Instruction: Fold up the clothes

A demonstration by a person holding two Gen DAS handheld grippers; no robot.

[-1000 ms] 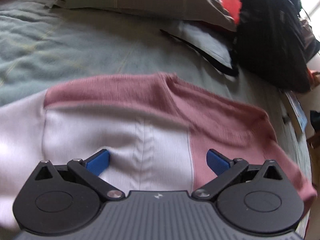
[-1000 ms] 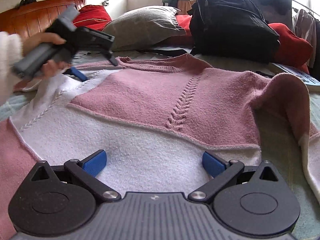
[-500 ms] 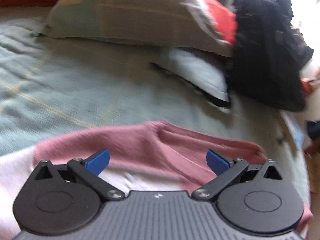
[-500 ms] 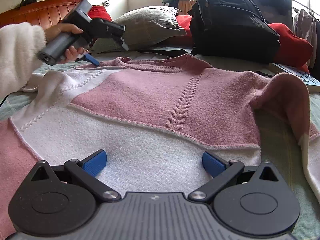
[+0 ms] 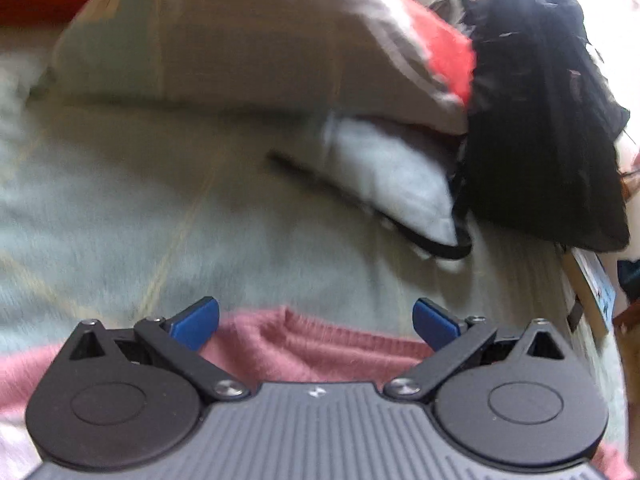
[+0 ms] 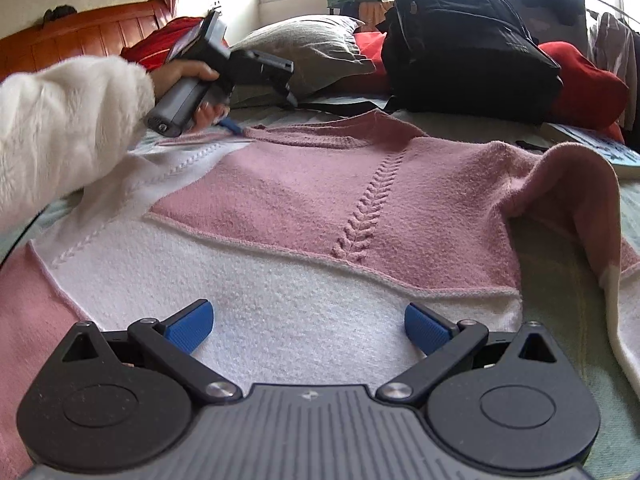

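Sweater (image 6: 304, 208), pink and white knit, lies spread flat across the bed (image 5: 120, 216), its neckline toward the pillows and its white lower band under the right gripper (image 6: 307, 325), whose blue fingers stand wide apart with nothing between them. The sweater's right sleeve (image 6: 576, 192) is humped up off the bedcover near the bed's edge, beside a booklet (image 6: 600, 148). Beyond the neckline a strip of bare bedcover runs up to a grey pillow (image 6: 304, 52) and a black backpack (image 6: 468, 48), so open room is short there and wider on the left.

The left gripper (image 5: 316, 320), held by a hand (image 6: 188, 76) in a fluffy white sleeve (image 6: 64, 128), sits at the sweater's left shoulder by the collar (image 5: 288, 324); its fingers are also spread apart, clamping nothing. A second ago it hung over the white chest panel; since then it has travelled up toward the collar, and the sweater now fills only the bottom of its view. The right gripper has not shifted.
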